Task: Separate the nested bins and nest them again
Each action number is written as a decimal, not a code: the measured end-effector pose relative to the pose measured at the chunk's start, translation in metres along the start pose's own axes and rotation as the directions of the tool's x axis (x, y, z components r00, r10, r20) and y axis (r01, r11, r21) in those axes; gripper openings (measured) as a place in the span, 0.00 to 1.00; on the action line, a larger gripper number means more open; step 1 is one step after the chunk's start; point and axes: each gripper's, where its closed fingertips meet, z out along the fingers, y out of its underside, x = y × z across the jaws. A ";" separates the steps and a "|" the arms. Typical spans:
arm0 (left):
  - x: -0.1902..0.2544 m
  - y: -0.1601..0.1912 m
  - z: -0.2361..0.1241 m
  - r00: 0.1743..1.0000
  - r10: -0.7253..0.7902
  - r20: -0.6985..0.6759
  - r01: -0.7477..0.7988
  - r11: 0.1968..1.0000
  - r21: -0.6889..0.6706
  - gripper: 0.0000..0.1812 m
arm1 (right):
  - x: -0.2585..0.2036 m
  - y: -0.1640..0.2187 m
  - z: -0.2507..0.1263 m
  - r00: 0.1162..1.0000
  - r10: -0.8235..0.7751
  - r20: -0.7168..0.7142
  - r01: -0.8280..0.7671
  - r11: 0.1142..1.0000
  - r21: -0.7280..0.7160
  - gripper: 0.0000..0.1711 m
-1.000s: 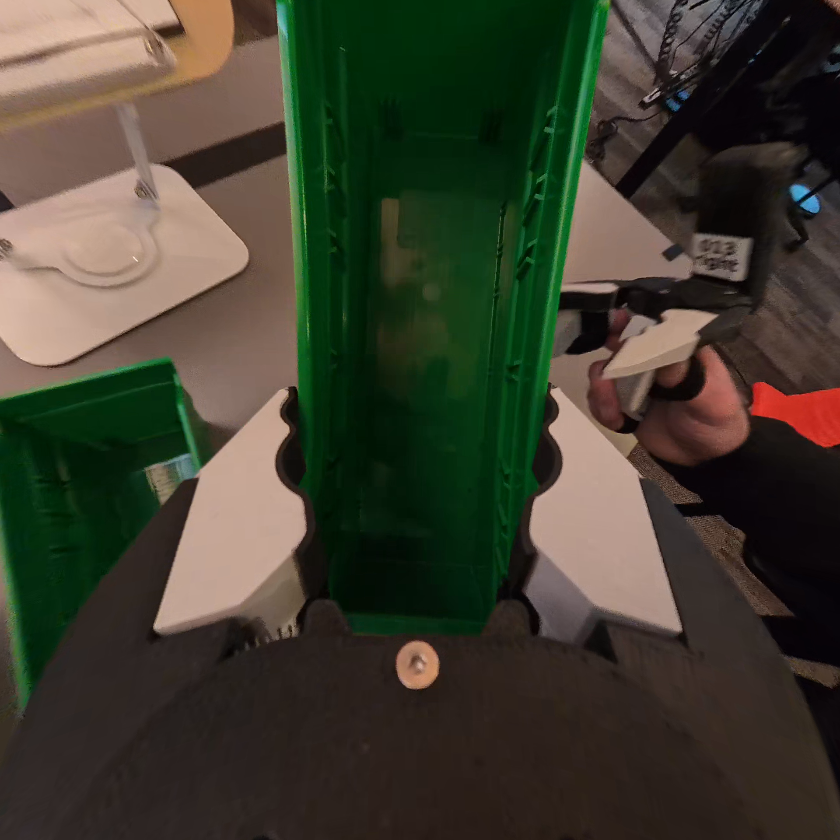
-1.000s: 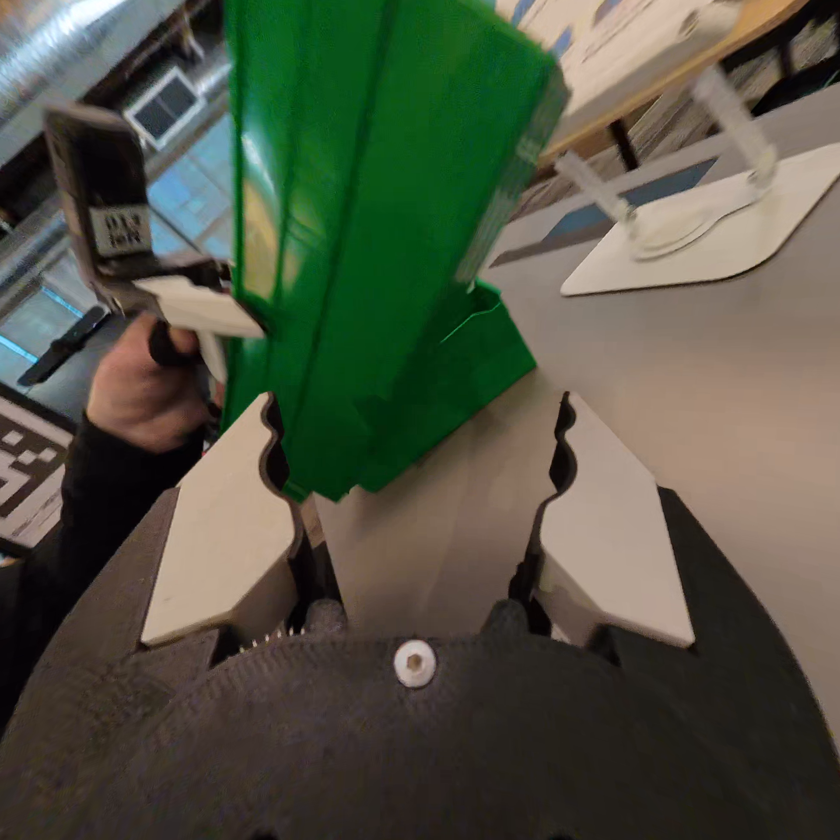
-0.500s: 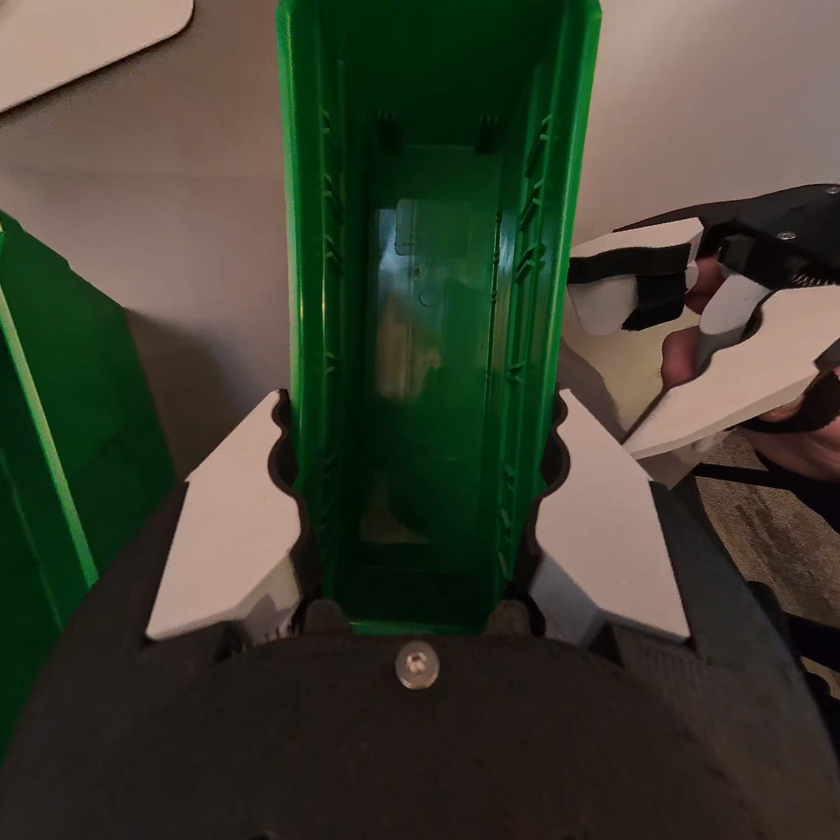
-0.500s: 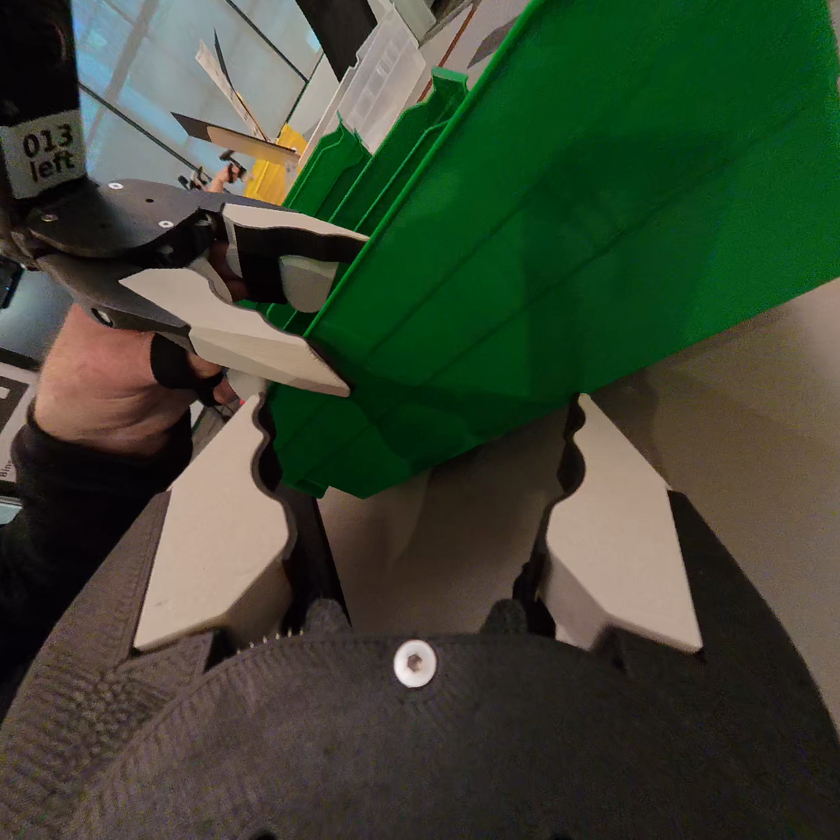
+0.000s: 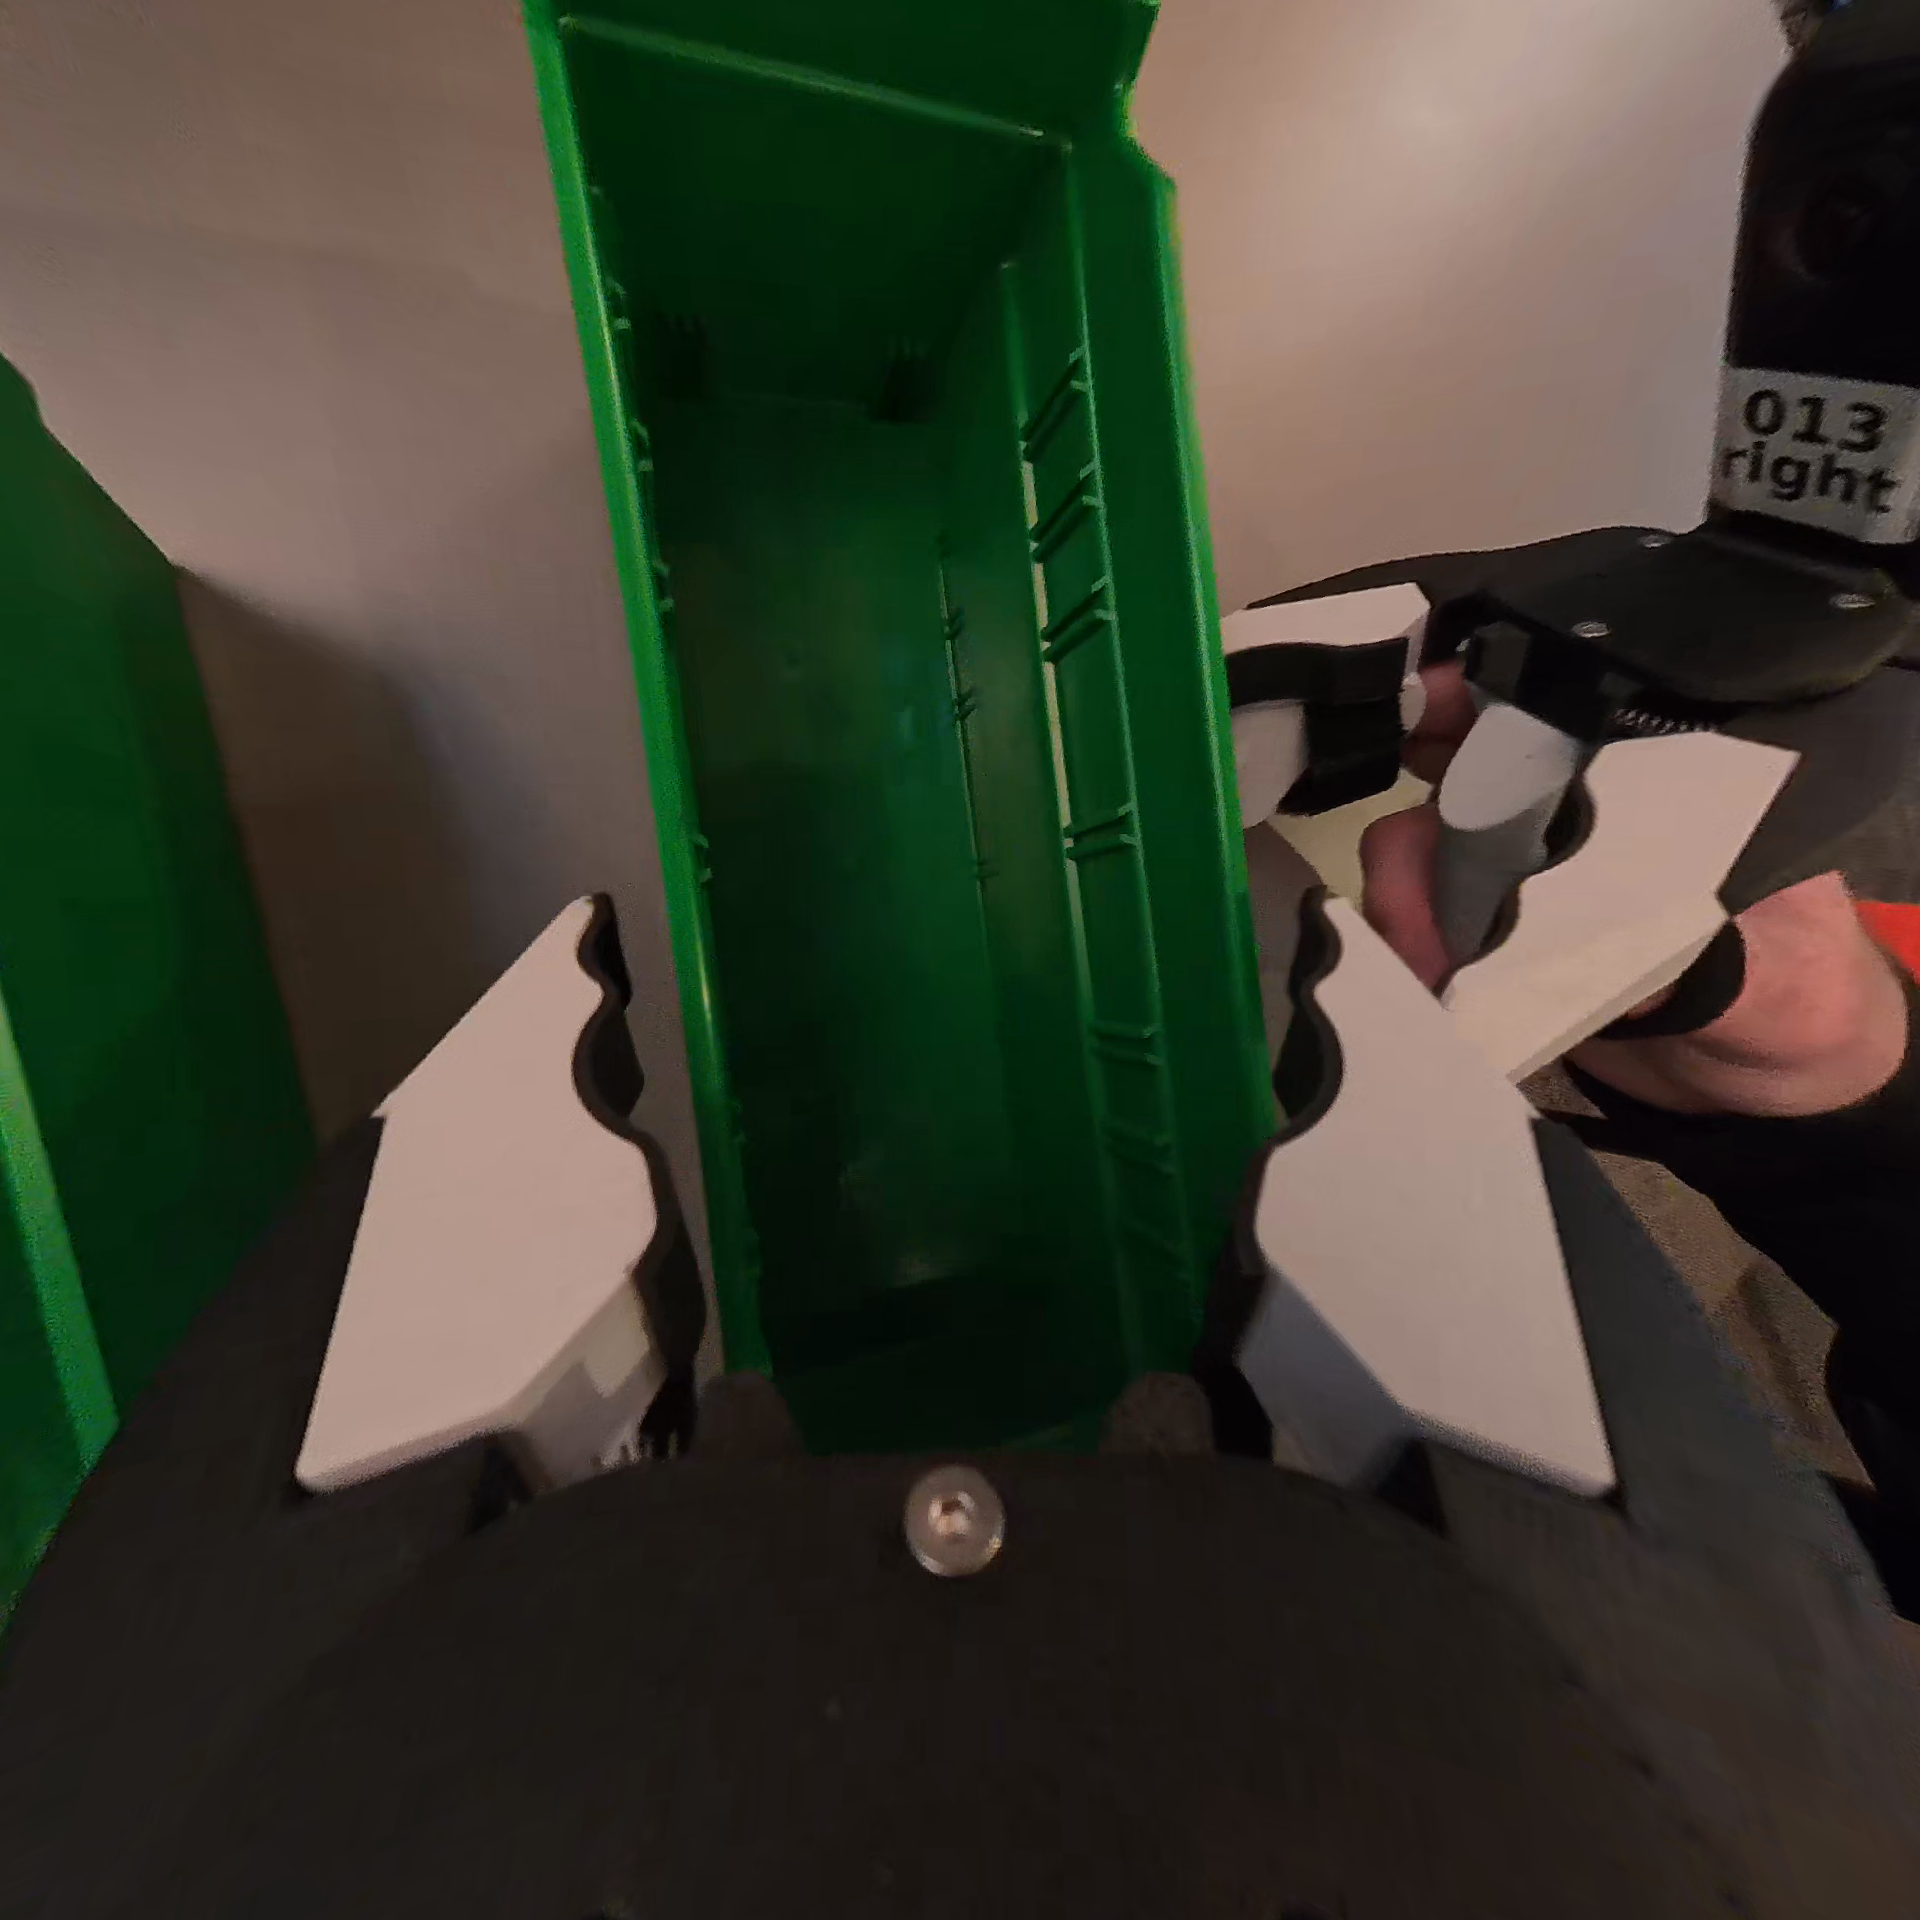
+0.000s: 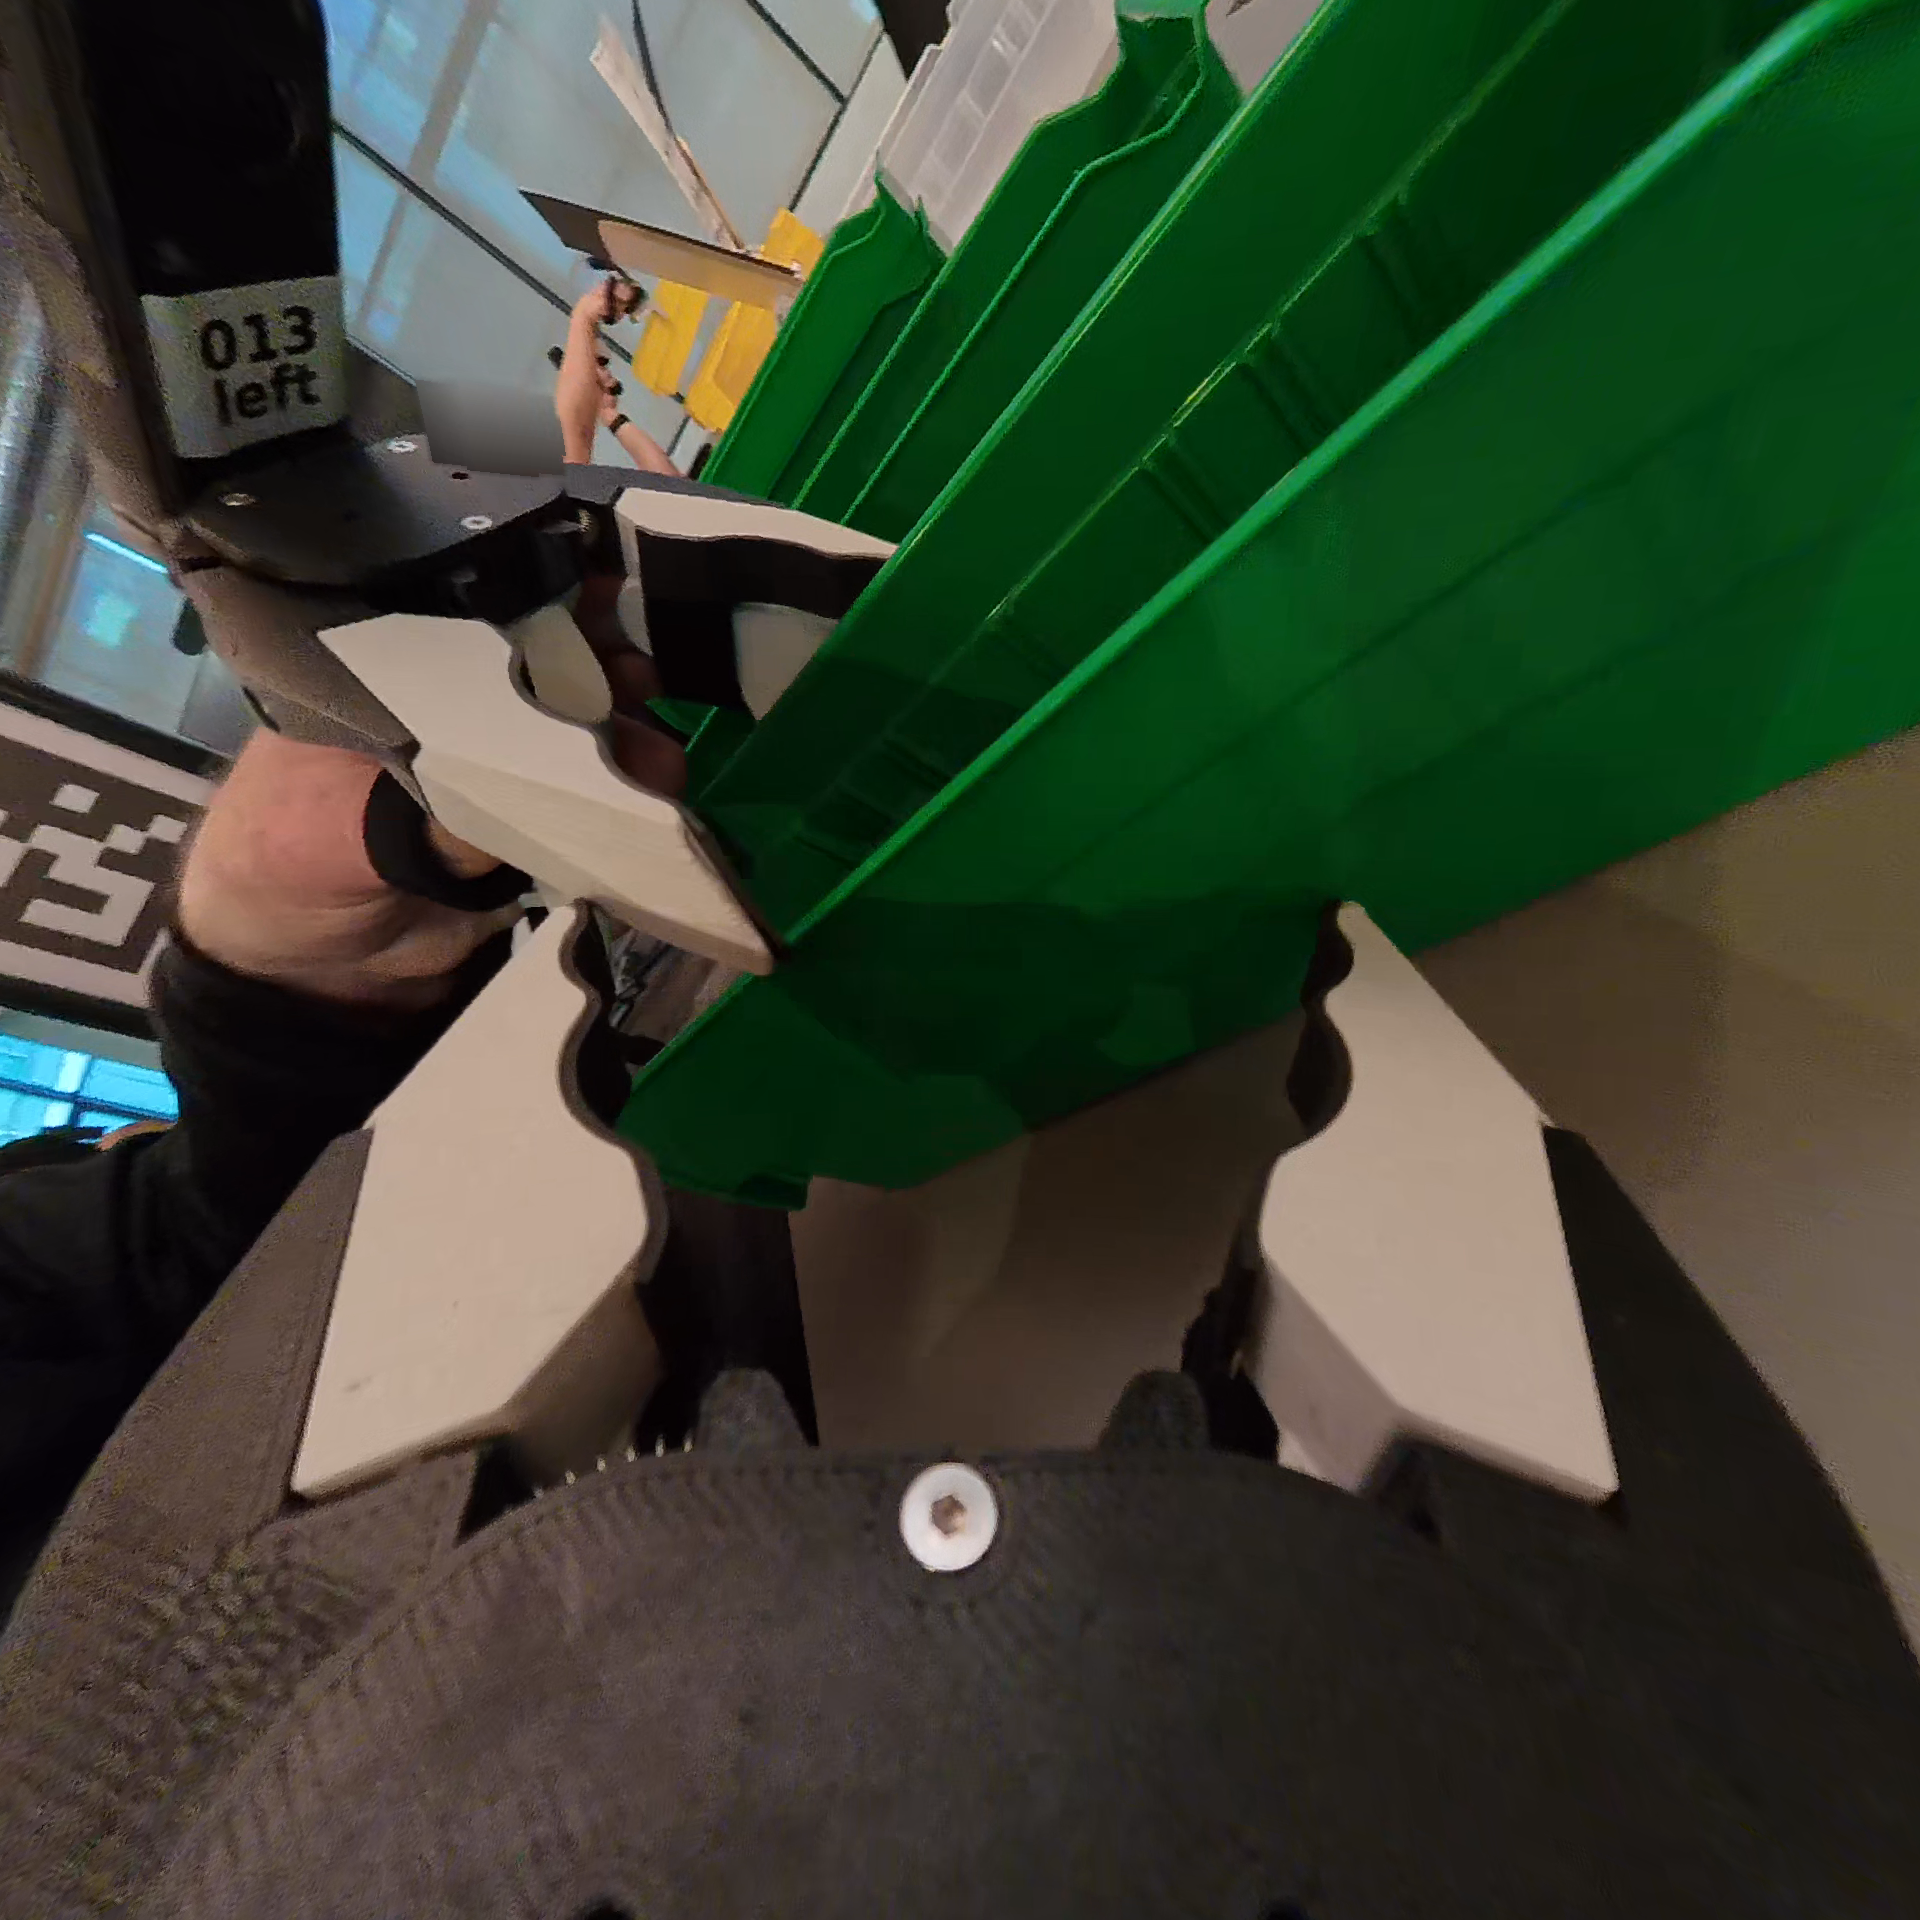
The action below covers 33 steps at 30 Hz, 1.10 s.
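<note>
A long green bin [image 5: 883,831] runs forward between the fingers of my left gripper [image 5: 956,914], with its open side facing the left wrist camera. The jaws stand apart, and a thin gap shows beside the left finger. The bin sits slightly turned between them. In the right wrist view the bin [image 6: 1455,675] slopes over the table, with the left gripper [image 6: 821,748] at its near end. My right gripper [image 6: 958,925] is open and straddles the bin's near lower corner without clamping it. It also shows in the left wrist view [image 5: 1371,883], just to the bin's right. A second green bin [image 5: 104,831] stands to the left, and in the right wrist view [image 6: 862,312] it lies behind the first.
The beige table [image 5: 312,312] lies under both bins, and its edge and the carpet [image 5: 1766,1351] are at the right. Far off in the right wrist view are a clear plastic container [image 6: 987,94], yellow objects [image 6: 727,332], a person's arm [image 6: 592,364] and a black-and-white marker pattern [image 6: 73,873].
My left gripper's fingers have spread apart off the bin, and the bin has turned a little between them. My right gripper has moved closer to the bin's near corner and stays open.
</note>
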 end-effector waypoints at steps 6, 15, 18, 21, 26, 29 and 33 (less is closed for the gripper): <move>0.002 -0.010 -0.021 0.999 0.021 -0.032 -0.019 0.998 0.068 0.75 | -0.007 -0.002 -0.001 0.998 0.021 0.057 -0.022 1.000 0.015 0.76; -0.092 -0.050 -0.174 0.938 0.088 0.335 -0.188 0.942 0.279 0.81 | -0.013 -0.007 0.003 1.000 -0.031 0.006 0.030 0.999 0.024 0.78; -0.174 -0.024 -0.211 0.865 0.059 0.499 -0.167 0.970 0.175 0.87 | -0.015 -0.005 0.002 0.999 -0.028 0.015 0.028 0.999 0.020 0.76; -0.242 0.022 -0.223 0.836 0.043 0.547 -0.060 0.998 0.013 0.87 | -0.014 -0.008 -0.001 1.000 -0.001 0.031 0.000 0.999 0.042 0.75; -0.289 0.071 -0.223 0.851 0.035 0.524 0.043 0.990 -0.136 0.81 | -0.016 -0.006 0.001 0.999 0.009 0.042 -0.010 0.999 0.035 0.75; -0.297 0.097 -0.211 0.879 0.005 0.477 0.123 0.964 -0.236 0.69 | -0.019 -0.005 0.003 0.999 0.005 0.045 -0.006 1.000 0.030 0.75; -0.300 0.105 -0.204 0.890 -0.013 0.456 0.138 0.960 -0.243 0.49 | -0.020 -0.004 0.001 0.998 0.010 0.056 -0.012 0.999 0.031 0.74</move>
